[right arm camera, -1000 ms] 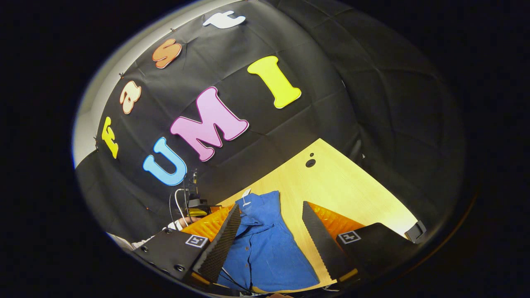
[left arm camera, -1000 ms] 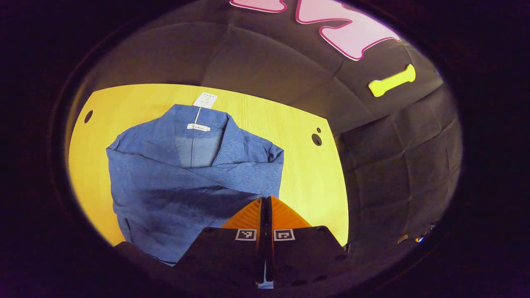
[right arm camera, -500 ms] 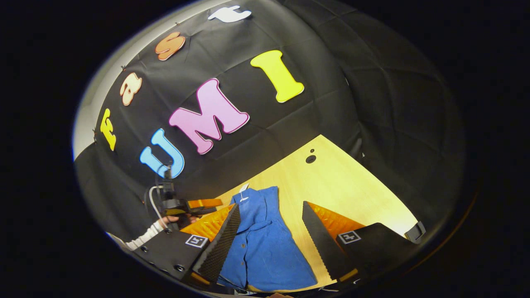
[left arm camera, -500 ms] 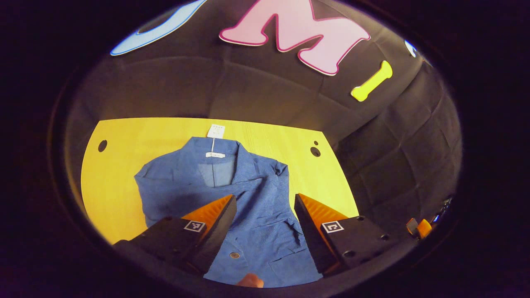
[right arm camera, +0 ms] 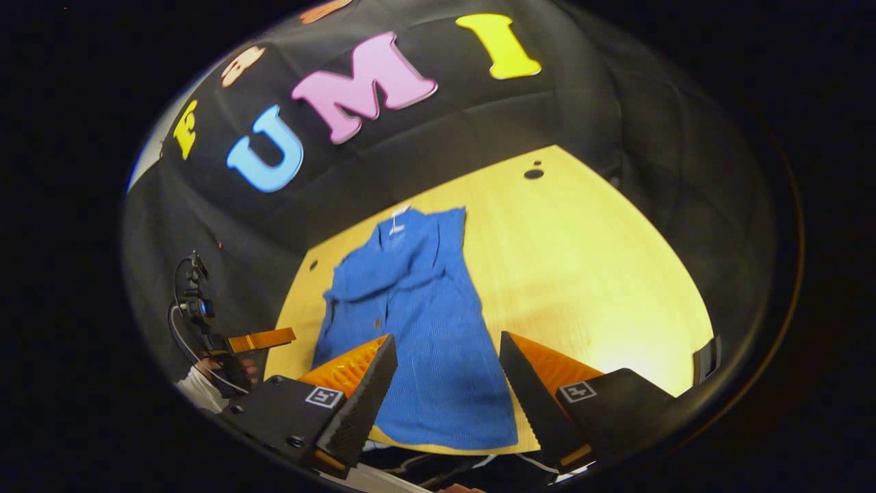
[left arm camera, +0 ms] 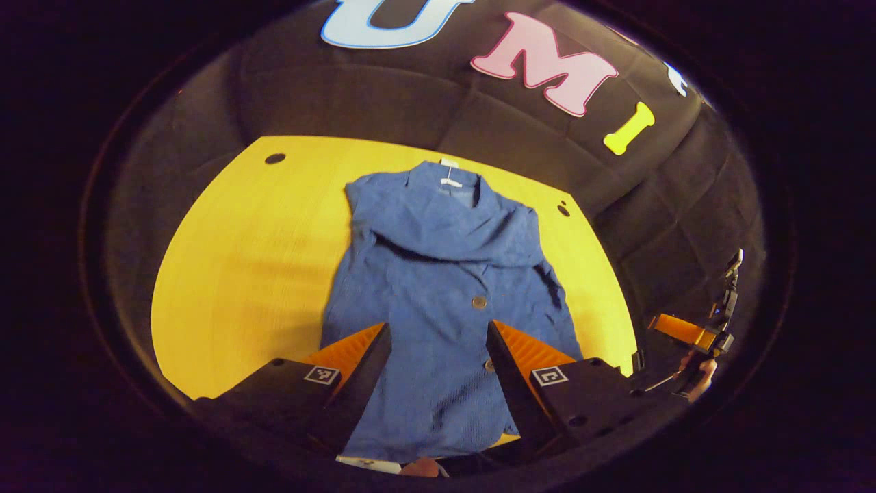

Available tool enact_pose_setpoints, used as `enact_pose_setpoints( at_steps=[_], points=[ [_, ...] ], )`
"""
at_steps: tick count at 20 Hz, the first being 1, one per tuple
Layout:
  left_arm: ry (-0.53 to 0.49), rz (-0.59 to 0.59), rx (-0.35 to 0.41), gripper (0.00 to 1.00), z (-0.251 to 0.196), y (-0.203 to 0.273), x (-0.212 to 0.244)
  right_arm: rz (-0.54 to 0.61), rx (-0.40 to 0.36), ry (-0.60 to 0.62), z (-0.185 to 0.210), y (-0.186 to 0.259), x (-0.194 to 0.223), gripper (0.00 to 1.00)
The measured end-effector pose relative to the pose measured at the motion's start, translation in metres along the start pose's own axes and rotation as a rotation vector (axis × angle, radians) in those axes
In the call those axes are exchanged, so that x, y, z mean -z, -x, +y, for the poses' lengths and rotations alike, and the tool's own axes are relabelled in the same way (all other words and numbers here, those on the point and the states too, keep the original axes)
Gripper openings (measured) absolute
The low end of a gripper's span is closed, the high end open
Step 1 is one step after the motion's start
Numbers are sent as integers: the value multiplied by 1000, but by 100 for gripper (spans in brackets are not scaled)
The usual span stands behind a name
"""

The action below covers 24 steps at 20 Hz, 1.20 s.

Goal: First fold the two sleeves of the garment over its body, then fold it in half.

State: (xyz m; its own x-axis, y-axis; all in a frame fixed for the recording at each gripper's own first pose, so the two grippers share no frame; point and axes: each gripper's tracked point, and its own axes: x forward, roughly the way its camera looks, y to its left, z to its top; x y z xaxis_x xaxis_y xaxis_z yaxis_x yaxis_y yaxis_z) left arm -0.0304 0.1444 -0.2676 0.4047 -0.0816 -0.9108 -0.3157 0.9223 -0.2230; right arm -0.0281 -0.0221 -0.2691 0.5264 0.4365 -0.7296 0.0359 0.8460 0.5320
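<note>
A blue button-up garment (left arm camera: 445,287) lies flat on the yellow table (left arm camera: 246,274), collar at the far end, both sleeves folded across its chest. My left gripper (left arm camera: 438,342) hangs open above the garment's near hem with nothing between its fingers. In the right gripper view the same garment (right arm camera: 417,322) stretches away from my right gripper (right arm camera: 445,352), which is also open and empty above the hem. The right gripper (left arm camera: 691,335) shows at the right of the left gripper view, and the left gripper (right arm camera: 253,340) at the left of the right gripper view, held by a hand.
Bare tabletop (right arm camera: 588,274) lies on both sides of the garment. Small dark holes sit near the far corners (left arm camera: 275,158) (right arm camera: 533,174). A white tag (left arm camera: 448,164) hangs at the collar. Cables (right arm camera: 181,322) trail by the left gripper.
My left gripper opened, letting go of the sleeve, and pulled back toward the hem. Both grippers rose and drew back, so more of the garment and table shows.
</note>
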Motion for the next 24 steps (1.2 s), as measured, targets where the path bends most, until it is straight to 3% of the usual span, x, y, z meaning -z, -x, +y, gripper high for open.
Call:
enact_pose_setpoints(
  at_steps=[4,8,18,24],
  points=[
    [107,24,6,84,13,1,64,139,-4,80,1,-11,58,99],
    [169,44,-2,84,30,-1,96,237,21,50,-4,-20,101,99],
    [93,151,-218,84,82,-7,113,362,176,-16,-40,-19,148,99],
    [83,211,-270,85,101,-9,125,408,190,-4,-45,-20,161,99]
  ],
)
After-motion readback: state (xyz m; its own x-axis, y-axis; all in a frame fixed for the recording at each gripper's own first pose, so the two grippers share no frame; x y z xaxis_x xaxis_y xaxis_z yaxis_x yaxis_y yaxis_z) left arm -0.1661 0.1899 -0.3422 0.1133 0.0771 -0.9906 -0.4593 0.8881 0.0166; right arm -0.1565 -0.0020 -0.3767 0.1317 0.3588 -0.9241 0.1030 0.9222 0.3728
